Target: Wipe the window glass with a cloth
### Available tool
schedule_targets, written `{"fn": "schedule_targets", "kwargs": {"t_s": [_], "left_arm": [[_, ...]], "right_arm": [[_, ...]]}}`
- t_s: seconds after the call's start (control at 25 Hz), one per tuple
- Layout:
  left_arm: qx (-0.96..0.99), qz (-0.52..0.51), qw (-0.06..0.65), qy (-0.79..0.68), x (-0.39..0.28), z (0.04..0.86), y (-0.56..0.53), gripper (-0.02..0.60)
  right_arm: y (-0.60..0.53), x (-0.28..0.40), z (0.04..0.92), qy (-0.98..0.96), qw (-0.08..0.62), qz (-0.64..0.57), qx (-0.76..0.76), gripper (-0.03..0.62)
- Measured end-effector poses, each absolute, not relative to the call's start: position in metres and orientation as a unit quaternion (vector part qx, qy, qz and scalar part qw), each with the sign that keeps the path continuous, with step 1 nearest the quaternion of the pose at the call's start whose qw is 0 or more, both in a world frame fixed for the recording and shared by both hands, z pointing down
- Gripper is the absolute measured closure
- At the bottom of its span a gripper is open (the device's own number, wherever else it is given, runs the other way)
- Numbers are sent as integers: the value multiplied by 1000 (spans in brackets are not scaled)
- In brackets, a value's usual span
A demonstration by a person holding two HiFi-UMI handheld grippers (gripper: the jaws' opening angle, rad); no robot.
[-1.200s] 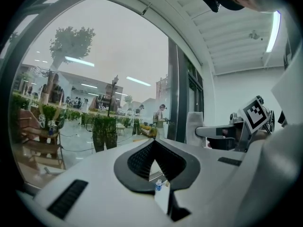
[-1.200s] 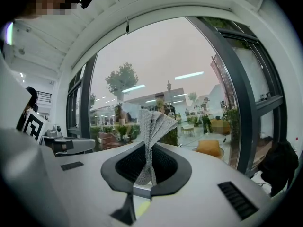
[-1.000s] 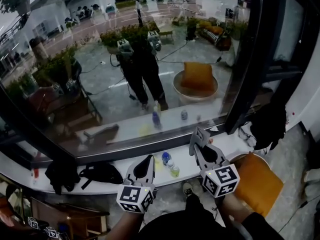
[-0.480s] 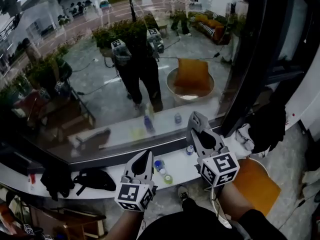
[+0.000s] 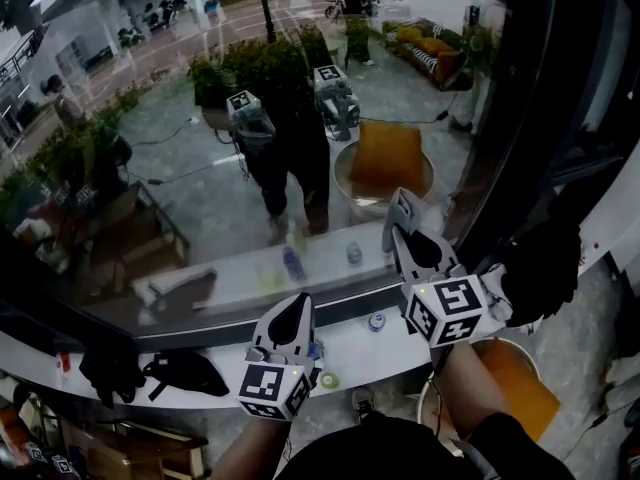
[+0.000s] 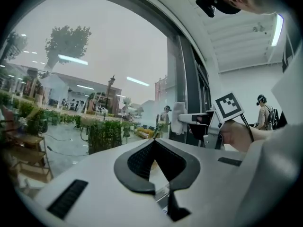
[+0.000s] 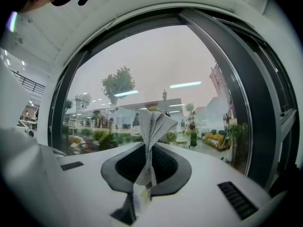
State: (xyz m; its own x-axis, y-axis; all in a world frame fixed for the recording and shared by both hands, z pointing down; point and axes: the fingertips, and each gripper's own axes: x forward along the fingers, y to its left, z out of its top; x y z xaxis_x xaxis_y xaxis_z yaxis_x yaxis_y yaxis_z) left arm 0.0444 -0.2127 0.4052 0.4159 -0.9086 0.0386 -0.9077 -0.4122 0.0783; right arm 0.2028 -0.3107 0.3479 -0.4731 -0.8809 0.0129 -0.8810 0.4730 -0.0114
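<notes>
Your right tongs are clamped on the cloth, which stands up from the jaws in a folded bunch. They're raised near the glass, just beside the dark frame. Your left tongs sit lower, over the sill, closed on nothing.

You see the cloth, pale woven fabric, bunched upright, clamped between the right gripper fingers, near the right edge of the window glass.
</notes>
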Motion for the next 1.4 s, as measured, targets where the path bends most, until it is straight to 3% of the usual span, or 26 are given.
{"fn": "schedule_targets", "kwargs": {"t_s": [0.64,1.4], "left_arm": [[817,6,38,-576,48,403,-277,574],[788,8,35,-615,30,399,-278,574]], "right_arm": [[-431,230,324,-834,9,-27,551,546],[-450,195,320,-832,32,-77,548,546]]}}
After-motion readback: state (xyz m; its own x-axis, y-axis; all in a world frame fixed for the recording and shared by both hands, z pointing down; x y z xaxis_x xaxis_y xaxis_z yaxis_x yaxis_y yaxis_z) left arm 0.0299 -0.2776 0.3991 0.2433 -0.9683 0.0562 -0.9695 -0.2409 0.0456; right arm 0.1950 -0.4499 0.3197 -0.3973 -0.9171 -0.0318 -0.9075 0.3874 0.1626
